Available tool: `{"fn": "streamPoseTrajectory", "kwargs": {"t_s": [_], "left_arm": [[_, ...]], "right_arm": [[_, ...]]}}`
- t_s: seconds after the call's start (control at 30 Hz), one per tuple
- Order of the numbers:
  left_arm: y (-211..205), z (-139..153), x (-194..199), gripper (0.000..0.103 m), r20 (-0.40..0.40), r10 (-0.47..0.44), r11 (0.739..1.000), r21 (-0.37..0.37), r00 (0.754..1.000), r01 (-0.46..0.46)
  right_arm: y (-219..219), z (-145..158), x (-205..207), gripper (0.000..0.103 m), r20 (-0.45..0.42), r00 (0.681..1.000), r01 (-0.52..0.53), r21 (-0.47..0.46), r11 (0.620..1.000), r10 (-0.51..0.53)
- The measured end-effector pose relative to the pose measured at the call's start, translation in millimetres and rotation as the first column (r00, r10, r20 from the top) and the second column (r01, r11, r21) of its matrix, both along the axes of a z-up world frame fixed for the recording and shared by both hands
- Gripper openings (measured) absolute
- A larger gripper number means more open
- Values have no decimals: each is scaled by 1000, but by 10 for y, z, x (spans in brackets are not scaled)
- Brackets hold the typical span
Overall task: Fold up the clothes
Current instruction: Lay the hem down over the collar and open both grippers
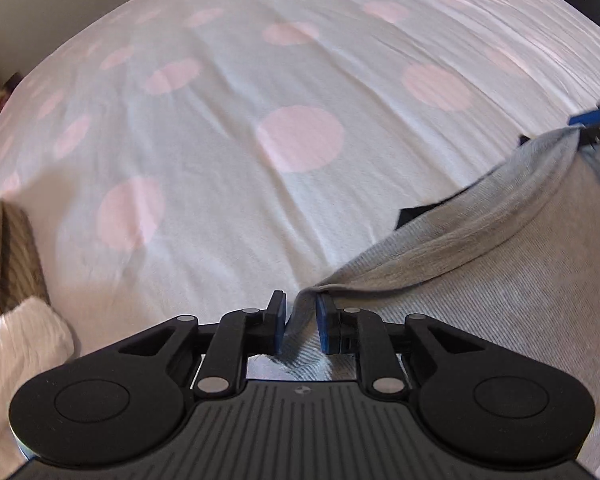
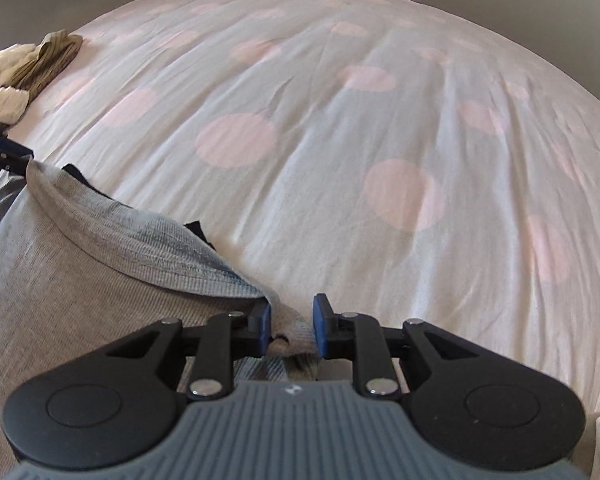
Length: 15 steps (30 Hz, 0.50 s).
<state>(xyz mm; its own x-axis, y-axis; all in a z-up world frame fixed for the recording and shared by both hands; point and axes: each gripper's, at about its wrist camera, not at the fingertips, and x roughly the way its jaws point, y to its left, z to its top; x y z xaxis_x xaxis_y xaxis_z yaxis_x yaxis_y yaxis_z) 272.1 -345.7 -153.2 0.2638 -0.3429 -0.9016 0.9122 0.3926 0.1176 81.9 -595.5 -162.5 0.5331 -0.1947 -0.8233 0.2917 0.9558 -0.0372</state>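
Both tongs hover low over a bed, each astride one corner of a grey garment's ribbed hem. The bed sheet [image 2: 340, 140], white with large pink dots, fills both views and serves as the folding surface, broad and flat enough to spread clothes on. Across its near side lies the grey garment [image 1: 500, 280], its hem edge stretched in a shallow curve between the two tools, probably so that it comes down straight. A dark garment [image 1: 416, 212] shows from under that edge. At the bed's left side sits a pile of other clothes [image 2: 28, 72], cream and olive-striped, seemingly set apart from the work. The left tongs [image 1: 300, 322] stand narrowly parted, a fold of hem rising between the blue pads, which appear not to press on it. The right tongs [image 2: 291, 324] are parted a little wider, the opposite corner lying loose between them, touching only the left pad. Judging by this, the cloth is being let go onto the bed, one fold laid.
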Motion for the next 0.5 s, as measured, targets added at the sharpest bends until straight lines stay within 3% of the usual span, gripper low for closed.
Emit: {"fn": "streamPoseTrajectory", "kwargs": {"t_s": [0.13, 0.27, 0.5], "left_arm": [[108, 72, 154, 15, 7, 112, 993, -46, 994, -112], [316, 193, 263, 15, -57, 208, 973, -94, 976, -213], [777, 326, -94, 17, -85, 223, 965, -120, 971, -233]], "right_arm": [[-26, 20, -9, 32, 25, 997, 69, -5, 998, -68], [-72, 121, -135, 34, 56, 987, 150, -5, 989, -150], [101, 280, -693, 34, 105, 973, 201, 50, 978, -205]]}}
